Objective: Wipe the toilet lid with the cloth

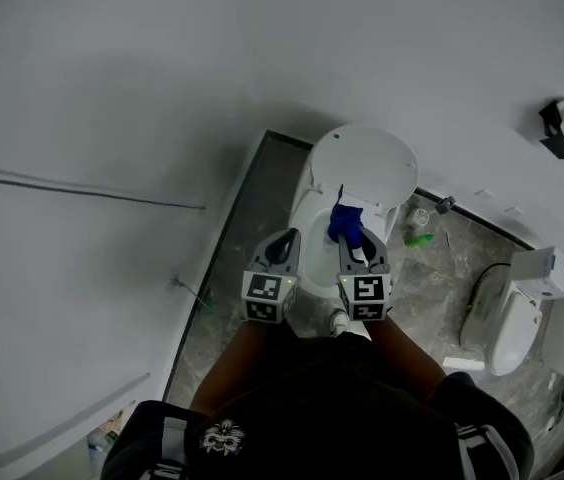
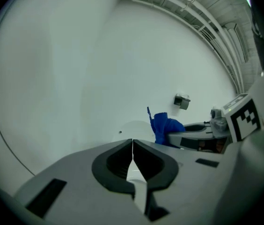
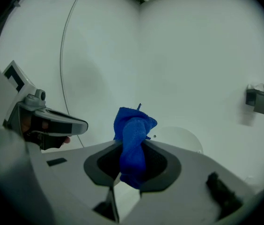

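Cloth (image 3: 133, 125) in right gripper (image 3: 132, 146), toilet lid (image 3: 184, 138) ahead

toilet bowl (image 1: 314, 232) mostly behind right gripper (image 1: 350, 240) | green floor thing (image 1: 419, 239) too tiny to ID | bottle (image 1: 99, 450) cut off

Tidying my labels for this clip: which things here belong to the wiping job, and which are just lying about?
Job: blue cloth; toilet lid; right gripper, jaws shut on the cloth.
Lying about: green object on the floor; second toilet; wall dispenser.
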Demonstrator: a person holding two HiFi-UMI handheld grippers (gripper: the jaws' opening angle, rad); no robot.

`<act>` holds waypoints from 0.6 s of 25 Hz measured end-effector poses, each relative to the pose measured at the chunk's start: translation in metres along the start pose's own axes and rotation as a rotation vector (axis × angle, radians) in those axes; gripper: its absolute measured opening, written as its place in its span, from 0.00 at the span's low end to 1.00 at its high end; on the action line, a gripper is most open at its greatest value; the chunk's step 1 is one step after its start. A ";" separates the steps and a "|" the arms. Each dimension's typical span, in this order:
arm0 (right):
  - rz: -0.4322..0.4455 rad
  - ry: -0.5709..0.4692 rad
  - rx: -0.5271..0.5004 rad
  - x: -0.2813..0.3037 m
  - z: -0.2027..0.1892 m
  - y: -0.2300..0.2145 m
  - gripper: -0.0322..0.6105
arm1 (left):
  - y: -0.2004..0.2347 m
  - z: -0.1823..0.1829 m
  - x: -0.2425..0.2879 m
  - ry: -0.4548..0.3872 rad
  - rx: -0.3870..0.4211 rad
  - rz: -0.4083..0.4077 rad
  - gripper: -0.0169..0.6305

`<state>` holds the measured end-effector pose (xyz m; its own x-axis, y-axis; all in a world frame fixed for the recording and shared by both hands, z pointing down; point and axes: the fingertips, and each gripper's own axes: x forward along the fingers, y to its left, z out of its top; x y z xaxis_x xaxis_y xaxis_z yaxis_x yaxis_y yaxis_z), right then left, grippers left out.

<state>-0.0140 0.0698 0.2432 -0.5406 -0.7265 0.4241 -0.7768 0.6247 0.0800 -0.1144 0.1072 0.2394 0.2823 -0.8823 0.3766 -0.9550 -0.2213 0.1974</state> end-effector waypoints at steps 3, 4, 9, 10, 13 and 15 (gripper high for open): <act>-0.067 0.009 0.031 0.027 0.005 0.006 0.18 | 0.031 0.002 0.018 0.030 0.035 -0.060 0.05; -0.088 0.013 0.057 0.033 0.007 0.006 0.18 | 0.037 0.003 0.025 0.041 0.050 -0.084 0.05; -0.178 0.017 0.049 0.052 0.015 -0.005 0.18 | 0.053 0.017 0.062 0.051 0.104 -0.169 0.05; -0.196 0.013 0.049 0.055 0.016 -0.009 0.18 | 0.053 0.021 0.071 0.047 0.112 -0.181 0.05; -0.238 0.000 0.043 0.067 0.015 -0.025 0.18 | 0.055 0.029 0.098 0.026 0.133 -0.197 0.05; -0.258 -0.010 0.032 0.080 0.013 -0.036 0.18 | 0.061 0.032 0.120 0.018 0.157 -0.189 0.05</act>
<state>-0.0335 -0.0149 0.2629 -0.3258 -0.8637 0.3845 -0.8993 0.4087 0.1559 -0.1415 -0.0251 0.2673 0.4576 -0.8117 0.3629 -0.8870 -0.4449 0.1233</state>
